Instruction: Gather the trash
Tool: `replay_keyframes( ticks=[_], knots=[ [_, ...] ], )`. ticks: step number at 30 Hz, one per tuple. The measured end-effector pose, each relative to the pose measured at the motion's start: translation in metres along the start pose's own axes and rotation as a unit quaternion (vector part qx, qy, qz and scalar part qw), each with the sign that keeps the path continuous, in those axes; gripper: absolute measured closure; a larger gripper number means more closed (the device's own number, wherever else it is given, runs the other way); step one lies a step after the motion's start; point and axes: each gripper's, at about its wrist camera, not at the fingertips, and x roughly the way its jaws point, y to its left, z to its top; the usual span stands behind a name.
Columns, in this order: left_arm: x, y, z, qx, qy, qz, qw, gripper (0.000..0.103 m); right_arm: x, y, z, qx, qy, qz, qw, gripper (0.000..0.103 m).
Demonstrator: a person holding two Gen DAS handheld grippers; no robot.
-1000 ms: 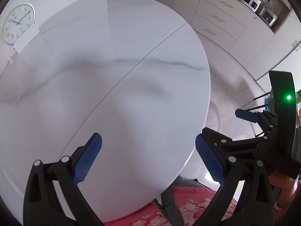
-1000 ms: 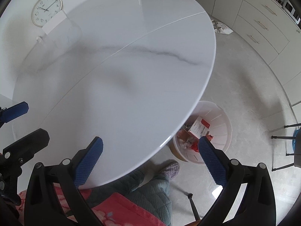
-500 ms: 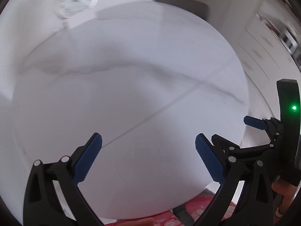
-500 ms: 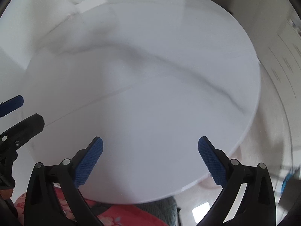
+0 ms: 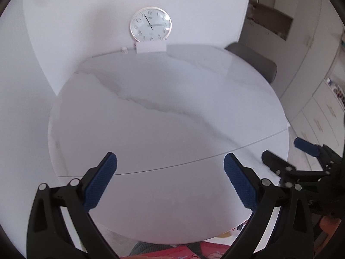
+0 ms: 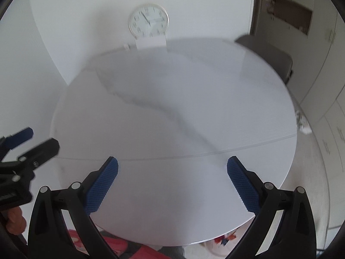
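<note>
The round white marble table (image 5: 163,112) (image 6: 172,108) fills both views, and I see no trash on its top. Over its near part my left gripper (image 5: 170,179) is open, with nothing between the blue pads. My right gripper (image 6: 172,181) is likewise open and holds nothing. Each shows in the other's view: the right gripper (image 5: 284,151) at the right edge, the left gripper (image 6: 38,140) at the left edge. Under the table's near rim peeks a sliver of the white bin (image 6: 224,239) with colourful trash in it.
A wall clock (image 5: 151,24) (image 6: 148,23) hangs behind the table above a white card. A grey chair (image 5: 254,62) (image 6: 269,54) stands at the far right, with white cabinets (image 5: 323,112) beyond. A small blurred white object (image 6: 301,125) lies on the floor. A person's pink-patterned lap (image 5: 194,250) is below.
Both views have swung up and left, from the table's right edge and the bin to facing the wall clock. The bin has slipped almost out of view. Both grippers stay open.
</note>
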Motion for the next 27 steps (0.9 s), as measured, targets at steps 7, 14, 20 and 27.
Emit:
replay_keyframes(
  ticks=[7, 14, 20, 27],
  knots=[
    [-0.026, 0.0, -0.004, -0.018, -0.018, 0.007, 0.9996, 0.008, -0.046, -0.003, 0.006, -0.032, -0.056, -0.021, 0.998, 0.003],
    [-0.012, -0.004, -0.008, -0.021, 0.001, 0.002, 0.9998, 0.008, -0.042, -0.004, -0.002, -0.024, -0.041, -0.02, 0.999, 0.003],
    [0.0, -0.008, -0.01, -0.012, 0.022, -0.013, 0.9996, 0.008, -0.033, -0.01, -0.005, -0.009, -0.024, -0.028, 0.999, 0.003],
    [0.01, -0.014, -0.006, 0.005, 0.03, -0.022, 0.9993, 0.008, -0.027, -0.016, -0.006, 0.008, -0.018, -0.037, 0.999, 0.003]
  ],
)
